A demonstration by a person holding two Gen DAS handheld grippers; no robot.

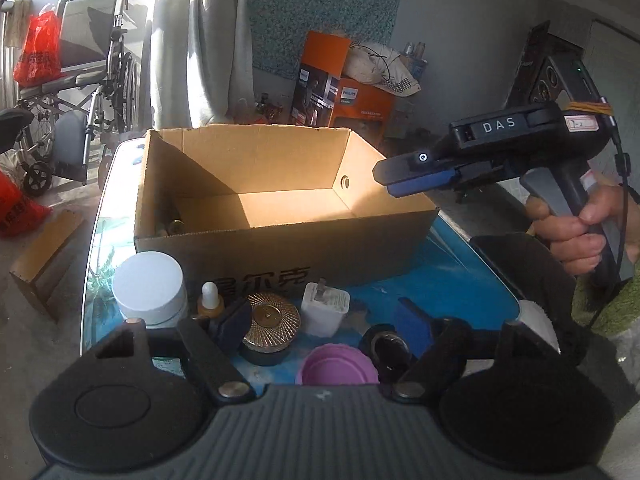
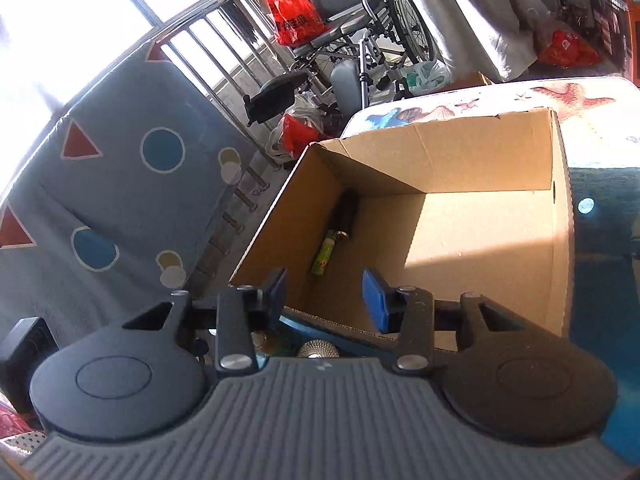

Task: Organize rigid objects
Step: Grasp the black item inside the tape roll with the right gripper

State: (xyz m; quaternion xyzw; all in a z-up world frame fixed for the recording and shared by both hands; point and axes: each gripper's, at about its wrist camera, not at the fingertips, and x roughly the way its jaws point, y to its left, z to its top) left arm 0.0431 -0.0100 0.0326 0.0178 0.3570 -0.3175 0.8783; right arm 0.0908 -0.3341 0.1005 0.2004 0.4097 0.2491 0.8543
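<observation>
Both tools are released: left gripper (image 1: 324,320) hangs over the gold-lidded jar (image 1: 269,326), apparently its next pick; right gripper (image 2: 324,294) empty above the cardboard box (image 2: 472,152), bottles at 10 o'clock.

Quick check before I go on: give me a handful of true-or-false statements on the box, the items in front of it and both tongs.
1. The cardboard box is completely empty. False: a green tube and a dark item lie by its left wall.
2. The left tongs hold nothing. True.
3. The white jar stands inside the box. False: it stands outside, in front.
4. The right tongs are open over the box's near edge. True.
5. The white plug adapter stands beside the gold-lidded jar. True.
</observation>
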